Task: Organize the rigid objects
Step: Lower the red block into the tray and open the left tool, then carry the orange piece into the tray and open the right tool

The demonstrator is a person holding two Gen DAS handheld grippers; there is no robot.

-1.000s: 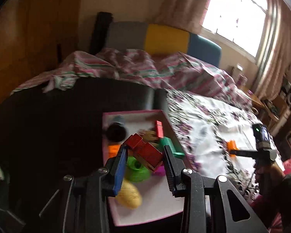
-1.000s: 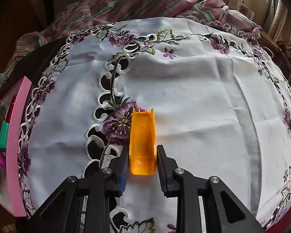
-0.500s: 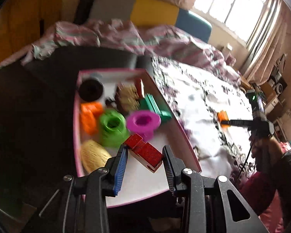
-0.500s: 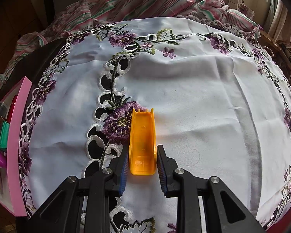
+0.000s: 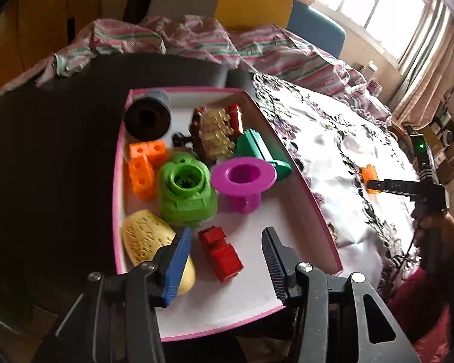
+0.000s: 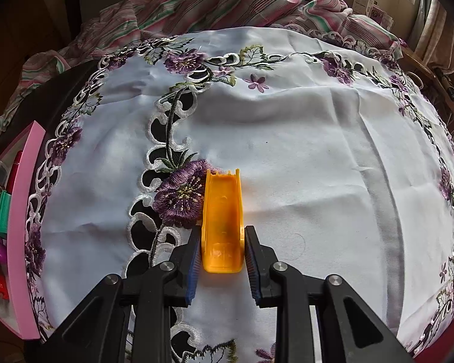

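My left gripper is open over the near end of a pink-rimmed white tray. A red block lies loose on the tray floor between the jaws. The tray also holds a green part, a magenta spool, orange cubes, a yellow oval piece, a black cylinder, a teal piece and a brown-and-yellow studded piece. My right gripper is shut on an orange channel-shaped piece resting on the embroidered white tablecloth.
The tray's pink wall stands at the left edge of the right wrist view. A striped blanket is bunched at the far side of the table. The dark table top lies left of the tray.
My left gripper opened and let go of the red block, which now lies on the tray floor. The right gripper has stayed still on the orange piece.
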